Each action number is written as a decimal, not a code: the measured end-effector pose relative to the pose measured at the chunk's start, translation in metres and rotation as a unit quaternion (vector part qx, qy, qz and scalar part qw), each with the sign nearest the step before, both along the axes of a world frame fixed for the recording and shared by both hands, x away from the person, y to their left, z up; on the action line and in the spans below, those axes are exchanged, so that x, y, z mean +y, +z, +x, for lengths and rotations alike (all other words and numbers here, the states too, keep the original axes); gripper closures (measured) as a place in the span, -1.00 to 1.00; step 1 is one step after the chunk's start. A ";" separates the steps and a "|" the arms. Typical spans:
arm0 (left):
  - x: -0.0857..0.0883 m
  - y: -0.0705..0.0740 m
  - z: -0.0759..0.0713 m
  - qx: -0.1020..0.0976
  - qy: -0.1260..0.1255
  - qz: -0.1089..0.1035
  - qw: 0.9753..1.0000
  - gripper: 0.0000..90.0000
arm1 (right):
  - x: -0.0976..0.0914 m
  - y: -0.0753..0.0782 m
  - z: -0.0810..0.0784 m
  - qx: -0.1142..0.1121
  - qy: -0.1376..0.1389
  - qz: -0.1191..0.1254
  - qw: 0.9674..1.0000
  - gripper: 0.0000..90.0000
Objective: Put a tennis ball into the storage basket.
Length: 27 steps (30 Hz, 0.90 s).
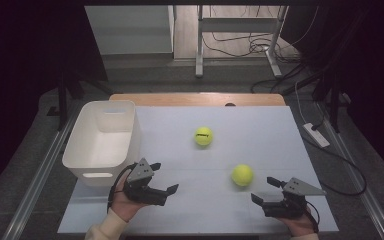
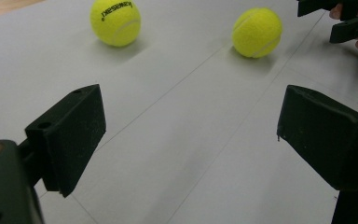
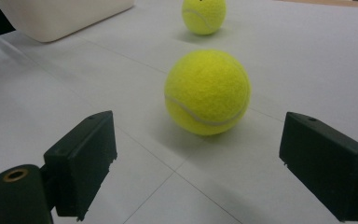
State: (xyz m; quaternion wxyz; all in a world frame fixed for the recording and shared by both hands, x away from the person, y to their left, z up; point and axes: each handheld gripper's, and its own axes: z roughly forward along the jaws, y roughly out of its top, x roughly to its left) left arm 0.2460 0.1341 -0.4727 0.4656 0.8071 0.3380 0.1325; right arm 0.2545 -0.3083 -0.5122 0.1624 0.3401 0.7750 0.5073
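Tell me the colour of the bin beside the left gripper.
White, plain. The bin shows best in the high view.

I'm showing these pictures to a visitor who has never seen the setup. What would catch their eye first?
Two bright yellow tennis balls stand out on the pale table: the far ball near the middle and the near ball just ahead of the open right gripper. Next comes the white bin at the table's left edge, with the open left gripper beside its near corner.

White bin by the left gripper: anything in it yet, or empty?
Empty. The white bin shows a bare floor in the high view; both tennis balls lie on the table.
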 end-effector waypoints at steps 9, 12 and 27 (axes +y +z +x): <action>-0.004 0.004 0.008 0.002 0.006 0.004 1.000 -0.80 | -0.001 -0.001 0.003 0.003 -0.001 0.003 1.000 -0.76; -0.006 0.003 0.010 0.005 0.008 0.005 1.000 -0.80 | 0.000 -0.001 0.003 0.003 0.002 0.008 1.000 -0.76; -0.020 0.016 0.035 0.011 0.024 0.024 0.999 -0.80 | 0.003 0.003 0.004 -0.004 0.011 0.027 1.000 -0.76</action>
